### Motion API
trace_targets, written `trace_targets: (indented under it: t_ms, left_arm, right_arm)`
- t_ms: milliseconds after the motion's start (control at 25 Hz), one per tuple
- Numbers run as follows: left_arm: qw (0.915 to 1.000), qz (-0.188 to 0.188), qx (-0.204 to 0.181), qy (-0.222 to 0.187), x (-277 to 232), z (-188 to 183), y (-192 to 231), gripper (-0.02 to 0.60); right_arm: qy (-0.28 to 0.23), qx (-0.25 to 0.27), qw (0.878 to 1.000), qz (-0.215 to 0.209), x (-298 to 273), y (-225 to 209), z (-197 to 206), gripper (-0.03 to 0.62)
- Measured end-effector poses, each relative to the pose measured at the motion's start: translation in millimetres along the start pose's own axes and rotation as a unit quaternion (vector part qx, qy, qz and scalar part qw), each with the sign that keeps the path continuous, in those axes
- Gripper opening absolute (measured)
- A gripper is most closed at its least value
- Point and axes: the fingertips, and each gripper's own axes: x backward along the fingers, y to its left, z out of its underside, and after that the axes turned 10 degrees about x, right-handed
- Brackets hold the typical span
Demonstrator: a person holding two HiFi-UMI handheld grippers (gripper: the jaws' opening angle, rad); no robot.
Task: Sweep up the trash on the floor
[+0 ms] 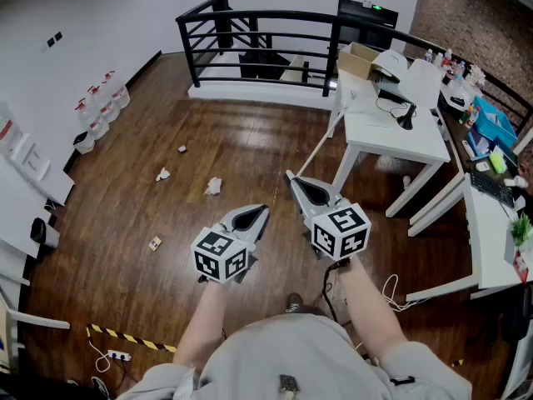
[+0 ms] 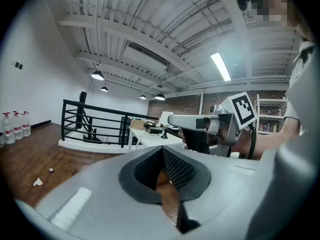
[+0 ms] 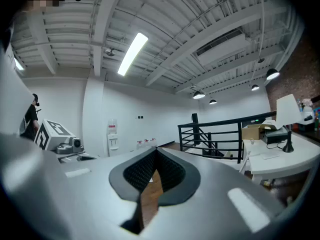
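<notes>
A loft room with a dark wood floor point(image 1: 250, 132), closed at the far side by a black railing point(image 1: 250, 36); a white counter point(image 1: 391, 132) stands to the right.

The trash lies on open floor well to the left of the counter. A crumpled paper point(image 1: 213, 186) is the piece nearest the counter, a second scrap point(image 1: 163, 174) and a small bit point(image 1: 181, 149) lie farther left of it, and a small box point(image 1: 155, 243) lies farthest from the counter and closest to the person.

The left claw point(image 1: 261, 210) and the right claw point(image 1: 291, 176) are held out nearly level in front of the person. Both are pressed together, with only floor showing through the gap behind the pads. Neither holds anything.

All the trash lies to the left of and beyond the left claw, so that hand is the nearer one, and the crumpled paper is its closest piece. A pale rod point(image 1: 316, 150) leans against the counter's near-left corner. Its long axis slants down from the counter toward the right claw, and its lower end is just beside that claw's tip. It may be a broom handle, though no brush head shows. If it is, the right hand is best placed to take it, and the sweep would then run leftward, away from the counter.
</notes>
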Motion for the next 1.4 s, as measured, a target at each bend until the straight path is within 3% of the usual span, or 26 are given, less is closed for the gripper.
trace_targets:
  t_ms: [680,920,1400]
  left_arm:
    - [0.9996,-0.025,0.001,0.010,-124,-25,34,0.005]
    - [0.9998,-0.008,0.009,0.015,-166,-33,66,0.005]
    - [0.9974,0.051,0.037,0.032,-275,-73,174,0.005]
  right_arm:
    - [0.017,-0.028,0.999,-0.015,-40,-128,35,0.000]
    - [0.031,-0.027,0.999,-0.002,-72,-163,45,0.000]
    - [0.075,-0.021,0.996,0.052,-188,-259,55,0.000]
